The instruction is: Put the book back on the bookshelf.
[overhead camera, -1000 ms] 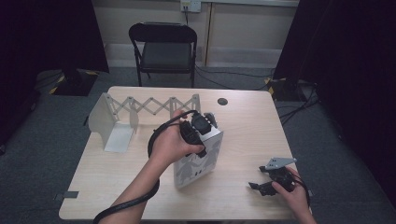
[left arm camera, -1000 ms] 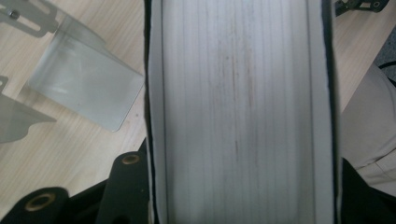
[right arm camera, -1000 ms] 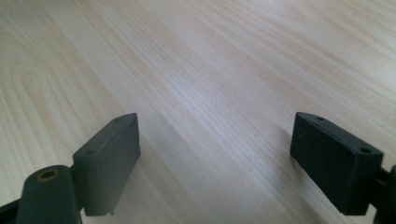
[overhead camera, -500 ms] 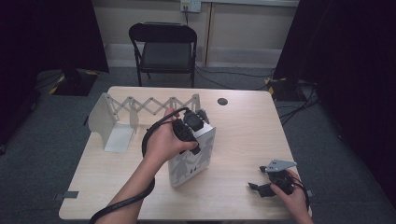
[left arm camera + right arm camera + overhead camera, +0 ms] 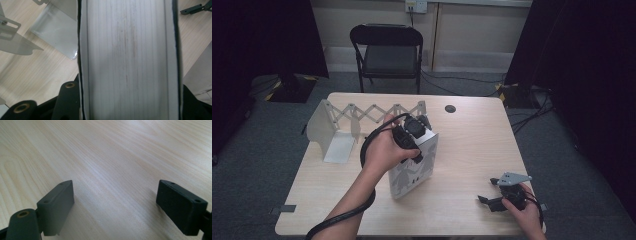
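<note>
The left gripper (image 5: 416,131) is clamped across the top of a thick book (image 5: 412,170), jaws pressed on both covers, and the book stands tilted near the middle of the surface (image 5: 472,135), leaning toward the rack (image 5: 362,117) behind it. From the left gripper view you look straight down the page block (image 5: 126,57): pale, ribbed paper with a few brownish streaks, thin white covers on each side. The cover facing the camera in the high view is light grey with a faint pattern, too small to read.

This looks like a stiff, fairly heavy load. Hardback covers should take a firm squeeze without crushing, but they may be smooth, so the book could slip or swing if lifted by one corner. Holding across the full thickness near the top edge, as now, seems the sensible place; a hold nearer the middle of that edge would likely keep it from pivoting.

Over at the near right corner, the right gripper (image 5: 497,200) rests on the surface, jaws wide apart with nothing between them.
</note>
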`<state>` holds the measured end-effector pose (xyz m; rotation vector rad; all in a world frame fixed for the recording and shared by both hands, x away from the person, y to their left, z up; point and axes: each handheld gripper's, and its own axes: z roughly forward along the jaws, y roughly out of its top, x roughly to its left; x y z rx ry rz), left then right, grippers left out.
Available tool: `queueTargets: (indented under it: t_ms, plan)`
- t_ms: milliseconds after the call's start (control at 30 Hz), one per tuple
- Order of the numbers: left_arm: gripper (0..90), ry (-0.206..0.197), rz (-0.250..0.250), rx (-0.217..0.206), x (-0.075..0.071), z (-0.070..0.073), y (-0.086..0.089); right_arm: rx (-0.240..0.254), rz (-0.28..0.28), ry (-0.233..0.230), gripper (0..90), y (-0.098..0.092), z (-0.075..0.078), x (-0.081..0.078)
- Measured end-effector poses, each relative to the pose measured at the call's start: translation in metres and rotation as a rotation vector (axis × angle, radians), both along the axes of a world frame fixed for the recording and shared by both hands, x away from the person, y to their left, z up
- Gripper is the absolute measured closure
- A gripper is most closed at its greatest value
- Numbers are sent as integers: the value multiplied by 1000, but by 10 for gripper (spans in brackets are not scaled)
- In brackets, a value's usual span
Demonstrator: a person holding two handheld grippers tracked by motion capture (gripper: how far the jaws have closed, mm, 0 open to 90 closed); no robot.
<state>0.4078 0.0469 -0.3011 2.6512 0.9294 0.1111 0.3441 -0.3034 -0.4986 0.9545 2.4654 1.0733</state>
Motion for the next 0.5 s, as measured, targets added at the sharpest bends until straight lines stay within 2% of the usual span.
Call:
queueTargets:
  t_ms: [500]
  plan:
    - [517,4,49,-1,3,4,13,1,-1,1,142,0,0,0]
